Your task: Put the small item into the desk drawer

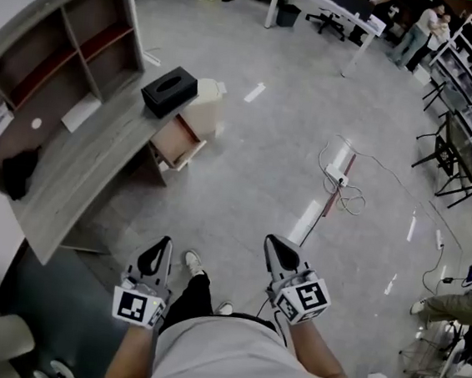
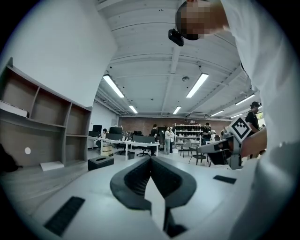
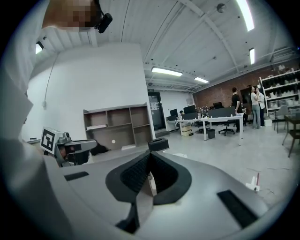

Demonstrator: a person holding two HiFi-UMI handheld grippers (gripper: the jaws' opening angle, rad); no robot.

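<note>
Wood, tan inside with a paler front, makes up the one drawer (image 1: 176, 142) I can see: a shallow box, open on top, pulled out from under the grey bench (image 1: 96, 161). It juts straight out from the bench edge, front end toward the open floor; seen from this steep angle, I cannot judge its longer side. One black tissue box (image 1: 169, 90) sits on the bench just above it. Two grippers hang well apart from the drawer, by the person's legs: the left gripper (image 1: 166, 242) and the right gripper (image 1: 270, 240), each with fingers (image 2: 133, 178) pressed together on nothing. Which small item is meant, I cannot tell.
</note>
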